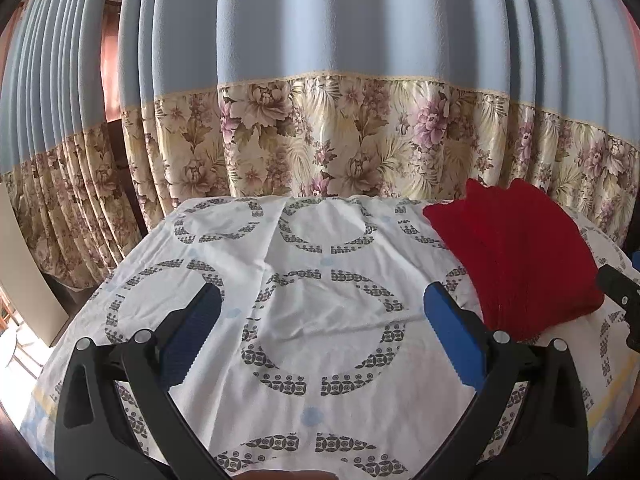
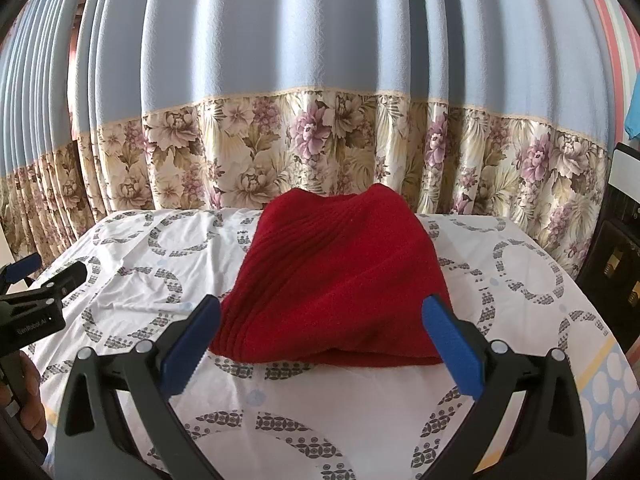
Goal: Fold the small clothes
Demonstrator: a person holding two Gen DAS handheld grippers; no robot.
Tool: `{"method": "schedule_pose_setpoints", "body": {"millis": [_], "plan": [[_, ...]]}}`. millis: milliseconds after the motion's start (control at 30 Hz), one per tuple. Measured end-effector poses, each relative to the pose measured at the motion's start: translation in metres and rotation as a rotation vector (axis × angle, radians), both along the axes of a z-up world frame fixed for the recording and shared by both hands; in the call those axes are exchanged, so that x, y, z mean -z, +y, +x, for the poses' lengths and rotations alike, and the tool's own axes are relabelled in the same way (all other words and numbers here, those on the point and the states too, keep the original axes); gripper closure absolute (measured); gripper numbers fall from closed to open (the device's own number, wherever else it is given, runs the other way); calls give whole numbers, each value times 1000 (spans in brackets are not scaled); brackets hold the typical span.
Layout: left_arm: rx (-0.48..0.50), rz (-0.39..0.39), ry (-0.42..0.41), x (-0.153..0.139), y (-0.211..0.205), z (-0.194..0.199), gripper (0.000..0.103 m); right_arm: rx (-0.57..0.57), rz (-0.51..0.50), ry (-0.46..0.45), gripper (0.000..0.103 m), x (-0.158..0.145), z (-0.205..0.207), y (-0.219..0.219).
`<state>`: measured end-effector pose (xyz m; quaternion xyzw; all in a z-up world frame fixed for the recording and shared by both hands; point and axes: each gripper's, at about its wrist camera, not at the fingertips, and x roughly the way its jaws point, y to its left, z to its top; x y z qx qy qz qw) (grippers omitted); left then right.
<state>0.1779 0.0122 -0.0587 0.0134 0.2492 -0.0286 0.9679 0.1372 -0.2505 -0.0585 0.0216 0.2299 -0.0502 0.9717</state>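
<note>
Both grippers' blue-padded fingers stand apart, empty; right gripper should pinch the folded red ribbed knit garment's near hem squarely on the patterned white sheet.

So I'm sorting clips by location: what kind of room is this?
Probably a home bedroom: a patterned sheet covers the surface, floor-length curtains hang behind it, and a red knitted garment lies on it.

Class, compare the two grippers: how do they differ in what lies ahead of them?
The right gripper points straight at the folded red garment, which lies between its open fingers' line. The left gripper faces only the bare patterned sheet, with the garment off to its right. Both are open, hold nothing, and have blue pads.
</note>
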Motion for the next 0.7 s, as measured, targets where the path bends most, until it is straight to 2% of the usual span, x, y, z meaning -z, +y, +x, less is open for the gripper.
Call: {"method": "schedule_pose_setpoints", "body": {"millis": [700], "plan": [[23, -8, 13, 0, 1, -1, 3, 8, -13, -12, 2, -1, 2, -5]]}}
